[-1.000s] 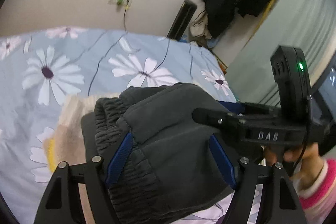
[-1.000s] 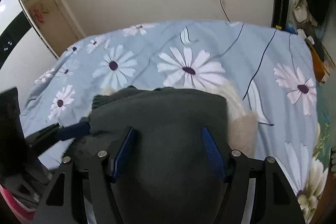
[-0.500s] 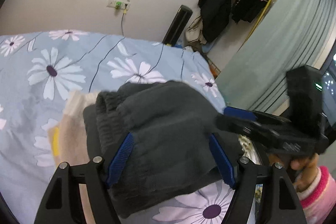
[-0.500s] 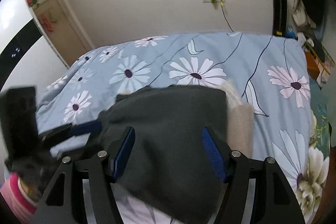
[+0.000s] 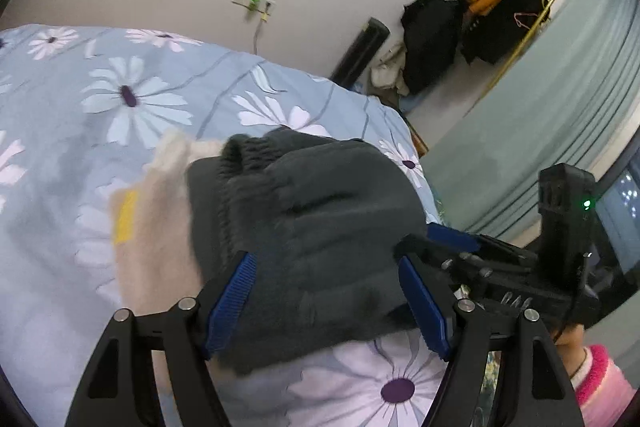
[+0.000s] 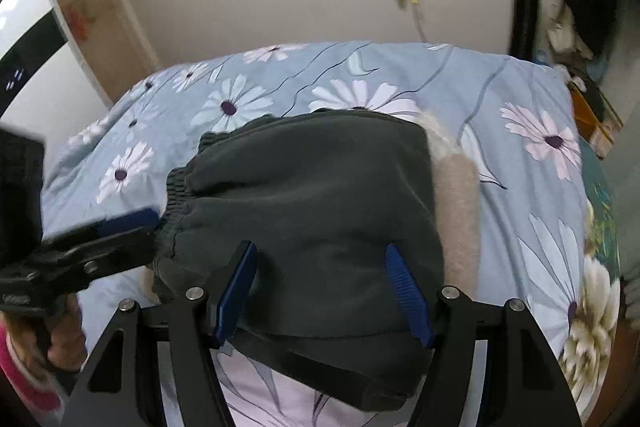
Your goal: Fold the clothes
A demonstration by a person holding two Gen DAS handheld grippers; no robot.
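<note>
Grey fleece trousers (image 5: 320,227), soft and limp, are carried over the bed (image 5: 120,75), bunched between both grippers' fingers; the elastic waistband (image 6: 180,187) is judged the firmest hold.

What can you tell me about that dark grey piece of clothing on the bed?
The dark grey garment looks like thick, soft fleece, folded into a compact bundle with a ribbed, gathered elastic band along one edge. It lies on the blue daisy-print bedspread, partly on top of a fluffy beige garment that sticks out beside it. Both grippers have their blue-padded fingers around it: the left gripper at one end, the right gripper at the other. Whether it is lifted off the bed cannot be told.
</note>
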